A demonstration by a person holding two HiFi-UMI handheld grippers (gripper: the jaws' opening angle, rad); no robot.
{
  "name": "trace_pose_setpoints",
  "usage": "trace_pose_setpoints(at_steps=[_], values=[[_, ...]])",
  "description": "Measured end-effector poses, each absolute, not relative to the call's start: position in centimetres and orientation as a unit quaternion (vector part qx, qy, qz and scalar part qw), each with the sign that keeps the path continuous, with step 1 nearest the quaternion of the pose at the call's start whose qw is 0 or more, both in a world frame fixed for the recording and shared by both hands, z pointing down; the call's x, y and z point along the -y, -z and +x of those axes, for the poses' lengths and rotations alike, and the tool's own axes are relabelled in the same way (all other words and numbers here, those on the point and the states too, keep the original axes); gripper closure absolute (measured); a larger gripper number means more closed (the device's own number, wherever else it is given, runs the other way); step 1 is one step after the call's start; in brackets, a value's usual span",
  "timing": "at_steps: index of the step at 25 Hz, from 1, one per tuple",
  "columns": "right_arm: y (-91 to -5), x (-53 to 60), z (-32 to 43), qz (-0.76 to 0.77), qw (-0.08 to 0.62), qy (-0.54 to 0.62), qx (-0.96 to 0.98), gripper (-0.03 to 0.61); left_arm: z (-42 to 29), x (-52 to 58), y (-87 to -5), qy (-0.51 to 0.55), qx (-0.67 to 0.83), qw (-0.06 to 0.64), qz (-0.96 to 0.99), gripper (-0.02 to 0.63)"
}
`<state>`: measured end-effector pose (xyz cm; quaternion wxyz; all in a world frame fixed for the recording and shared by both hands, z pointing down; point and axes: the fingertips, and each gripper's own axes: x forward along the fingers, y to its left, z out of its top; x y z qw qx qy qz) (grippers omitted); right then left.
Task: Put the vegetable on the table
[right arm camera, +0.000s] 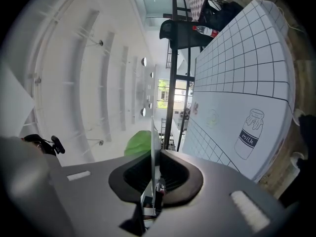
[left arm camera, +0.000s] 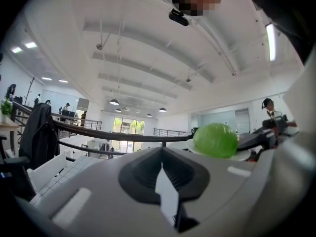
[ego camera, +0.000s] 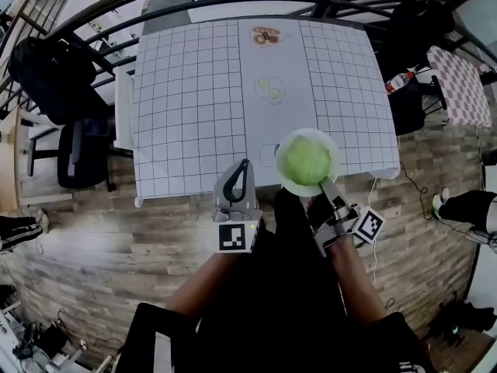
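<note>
R hand-held gripper (ego camera: 327,188) pinches plate (ego camera: 280,165) rim at 5 o'clock, green veg (ego camera: 307,160) aboard. L gripper view only: L hand-held gripper (left arm camera: 163,176) pressed together, empty.

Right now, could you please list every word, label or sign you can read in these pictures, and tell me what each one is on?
"milk": on the bottle drawing printed on the table.
Marker squares on the left gripper and right gripper: black-and-white patterns only, no letters.
Label on the real bottle beyond the table's far right corner: too small to read.
</note>
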<state>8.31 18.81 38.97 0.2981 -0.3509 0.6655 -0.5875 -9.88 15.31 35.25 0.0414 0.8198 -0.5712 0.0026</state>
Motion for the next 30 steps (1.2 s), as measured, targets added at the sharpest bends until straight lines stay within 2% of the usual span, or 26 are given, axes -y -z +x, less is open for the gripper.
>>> trace_pose_setpoints(at_steps=[10,16,22,30], values=[[-38.9,-11.5,7.8,-0.331,0.275,0.607,-0.668,0.552,-10.6,-8.4,-33.2,-0.002,0.59,0.042,0.807,0.604],[-42.0,-6.2,11.4,-0.347,0.248,0.604,-0.673,0.552,-7.0,-3.9,-33.3,0.033,0.593,0.055,0.803,0.604],[-43.7,-0.5,13.3,-0.356,0.211,0.578,-0.703,0.552,-4.3,1.3,-34.6,-0.013,0.594,0.038,0.803,0.604],[-47.7,6.1,15.2,-0.355,0.227,0.6,-0.68,0.555,-2.9,6.4,-35.1,-0.033,0.609,0.038,0.791,0.604]])
